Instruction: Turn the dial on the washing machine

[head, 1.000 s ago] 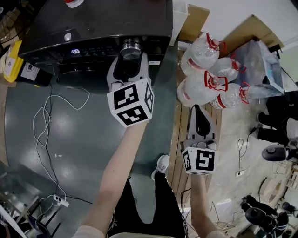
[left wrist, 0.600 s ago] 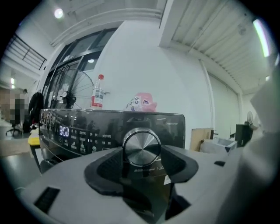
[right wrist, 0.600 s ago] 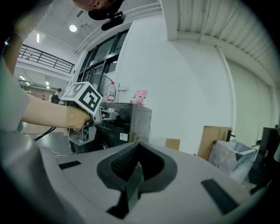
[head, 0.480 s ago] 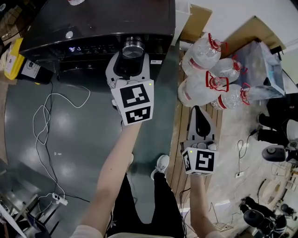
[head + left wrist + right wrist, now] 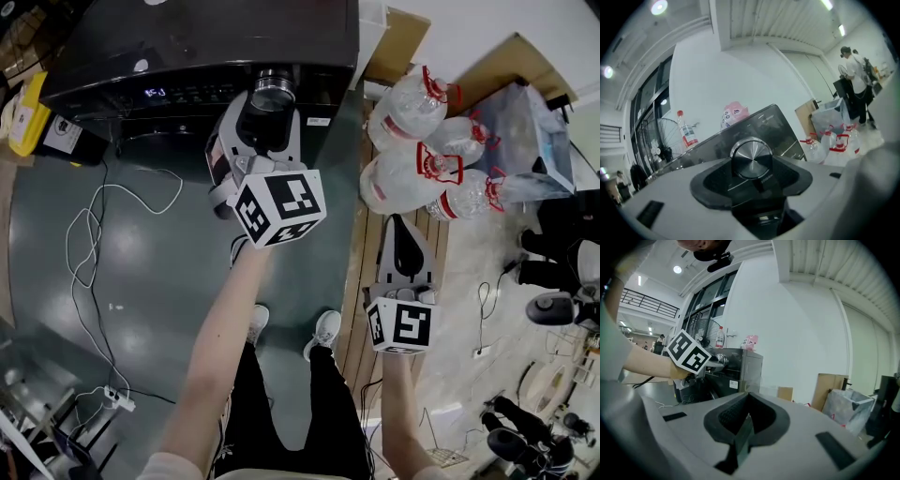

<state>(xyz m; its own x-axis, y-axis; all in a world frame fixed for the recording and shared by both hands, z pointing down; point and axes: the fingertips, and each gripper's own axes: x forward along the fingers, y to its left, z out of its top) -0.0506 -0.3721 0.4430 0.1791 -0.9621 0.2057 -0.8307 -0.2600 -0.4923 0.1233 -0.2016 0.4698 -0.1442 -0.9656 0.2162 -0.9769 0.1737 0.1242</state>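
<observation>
Dial [image 5: 273,84] on the washing machine [image 5: 206,42], had it pinched between left gripper [image 5: 269,99] jaws, held right gripper [image 5: 403,223] near water jugs [image 5: 412,141], jaws closed on nothing

Left claw [image 5: 751,160] clamped, right claw [image 5: 744,423] closed.

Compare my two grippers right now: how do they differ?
The left gripper is up at the washing machine with its jaws closed on the dial; the right gripper hangs clear of it, jaws together on nothing. The left gripper's marker cube sits rolled to one side; the right's sits square. Both share the same build.
</observation>
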